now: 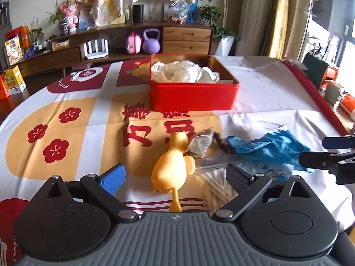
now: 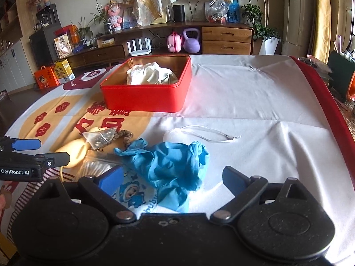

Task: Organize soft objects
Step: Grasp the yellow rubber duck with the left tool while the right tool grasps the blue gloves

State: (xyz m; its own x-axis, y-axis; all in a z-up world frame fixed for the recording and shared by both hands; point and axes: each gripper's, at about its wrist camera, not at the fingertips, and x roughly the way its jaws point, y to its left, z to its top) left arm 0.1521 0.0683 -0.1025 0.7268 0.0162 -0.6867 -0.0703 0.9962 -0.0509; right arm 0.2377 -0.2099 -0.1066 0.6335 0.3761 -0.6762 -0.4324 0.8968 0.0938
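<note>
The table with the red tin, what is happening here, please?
A person holds two hand-held grippers over a table, sorting soft things into a red tin that already holds a white cloth. The left hand-held gripper is open around a yellow rubber duck. The right hand-held gripper is open over crumpled blue gloves. Neither is gripped yet. A white mask lies beyond the gloves.

A home living room: wooden sideboard (image 2: 226, 37), potted plants (image 2: 255, 11), curtains (image 2: 321, 17).
</note>
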